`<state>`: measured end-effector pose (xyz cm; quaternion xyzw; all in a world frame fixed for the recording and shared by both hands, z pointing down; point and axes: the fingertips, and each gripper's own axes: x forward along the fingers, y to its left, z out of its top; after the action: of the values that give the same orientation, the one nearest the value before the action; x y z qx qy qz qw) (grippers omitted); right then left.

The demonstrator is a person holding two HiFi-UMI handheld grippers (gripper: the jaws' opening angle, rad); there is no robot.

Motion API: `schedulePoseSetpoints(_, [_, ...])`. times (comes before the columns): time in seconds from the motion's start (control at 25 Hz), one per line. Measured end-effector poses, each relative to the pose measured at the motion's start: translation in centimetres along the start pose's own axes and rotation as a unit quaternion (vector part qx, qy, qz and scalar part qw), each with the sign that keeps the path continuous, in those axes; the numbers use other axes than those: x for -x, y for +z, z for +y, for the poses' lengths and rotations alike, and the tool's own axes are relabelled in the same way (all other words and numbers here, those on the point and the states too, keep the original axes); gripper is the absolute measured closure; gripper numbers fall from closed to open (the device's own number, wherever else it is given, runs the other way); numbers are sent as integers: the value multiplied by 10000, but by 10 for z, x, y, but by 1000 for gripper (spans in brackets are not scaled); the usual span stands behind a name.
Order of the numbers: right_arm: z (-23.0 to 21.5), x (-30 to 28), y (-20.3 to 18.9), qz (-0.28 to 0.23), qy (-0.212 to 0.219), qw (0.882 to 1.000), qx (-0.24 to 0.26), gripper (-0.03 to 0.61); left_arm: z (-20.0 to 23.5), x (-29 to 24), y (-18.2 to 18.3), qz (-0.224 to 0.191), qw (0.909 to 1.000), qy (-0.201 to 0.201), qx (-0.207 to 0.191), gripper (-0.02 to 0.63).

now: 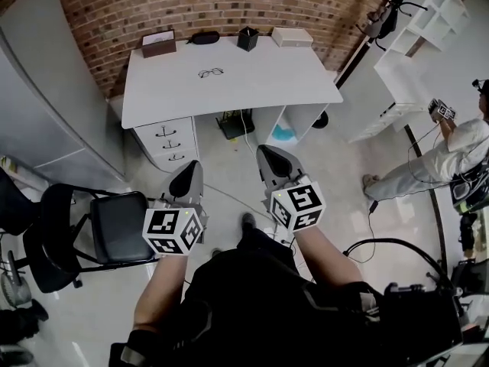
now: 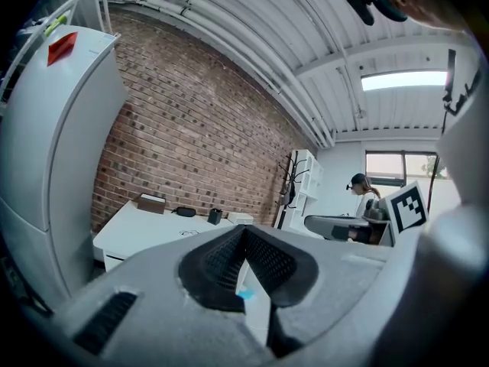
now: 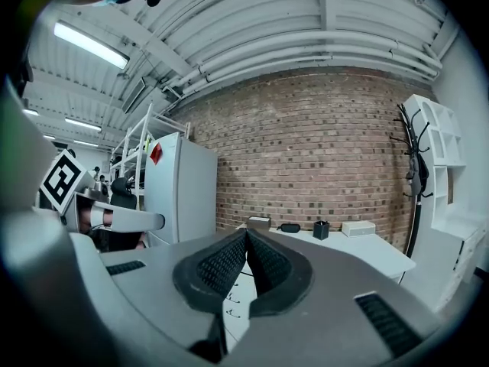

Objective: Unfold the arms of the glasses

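Nearest me, my left gripper [image 1: 194,167] and right gripper [image 1: 265,151] hang side by side over the floor, well short of the table [image 1: 290,82]. Each has its jaws pressed together with nothing between them. A black chair [image 1: 114,228] stands beside the left one. Further out, the glasses [image 1: 211,73] lie alone on the tabletop, a little left of centre, about midway between its front and back edges. Along the back edge sit a brown box [image 1: 158,43], a black case [image 1: 204,37], a black cup [image 1: 247,37] and a white box [image 1: 292,37].
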<state>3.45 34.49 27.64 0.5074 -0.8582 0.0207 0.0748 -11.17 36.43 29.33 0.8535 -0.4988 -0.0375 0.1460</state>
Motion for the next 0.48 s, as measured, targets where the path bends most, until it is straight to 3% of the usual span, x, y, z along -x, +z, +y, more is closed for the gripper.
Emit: schedulePoseSetpoints(0.48, [-16,-54,1,-88,209,9997,-96,571,32,-29,1,71,9998,193,-37,604])
